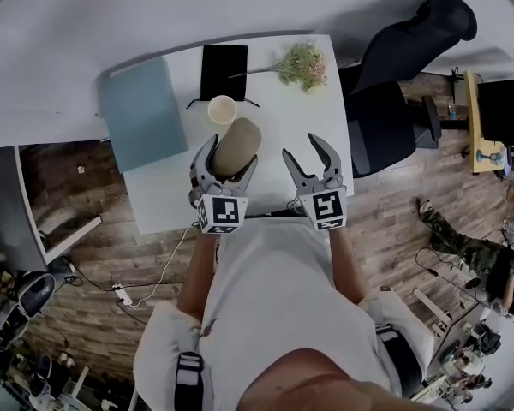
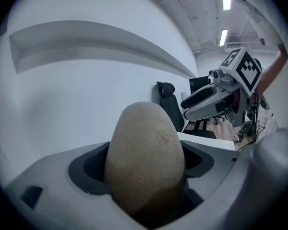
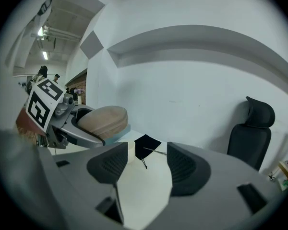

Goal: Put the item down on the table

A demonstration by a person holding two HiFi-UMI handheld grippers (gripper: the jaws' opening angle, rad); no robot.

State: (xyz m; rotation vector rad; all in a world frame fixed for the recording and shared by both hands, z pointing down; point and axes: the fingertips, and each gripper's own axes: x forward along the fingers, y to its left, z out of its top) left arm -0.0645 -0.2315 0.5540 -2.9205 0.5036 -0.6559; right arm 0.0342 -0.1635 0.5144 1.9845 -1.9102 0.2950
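Note:
A tan, rounded oblong item (image 1: 237, 145) sits between the jaws of my left gripper (image 1: 234, 150), which is shut on it. In the left gripper view the item (image 2: 145, 152) fills the gap between both pads and points away from me. The right gripper view shows it (image 3: 103, 120) held off the white table (image 1: 270, 122), lying level in the left gripper (image 3: 62, 121). My right gripper (image 1: 301, 146) hangs beside it to the right, open and with nothing between its pads (image 3: 182, 166).
On the table lie a grey-blue folder (image 1: 144, 114), a black pouch (image 1: 224, 71), a small cream cup (image 1: 222, 110) just beyond the item, and a sprig of flowers (image 1: 301, 65). A black office chair (image 1: 403, 67) stands at the table's right side.

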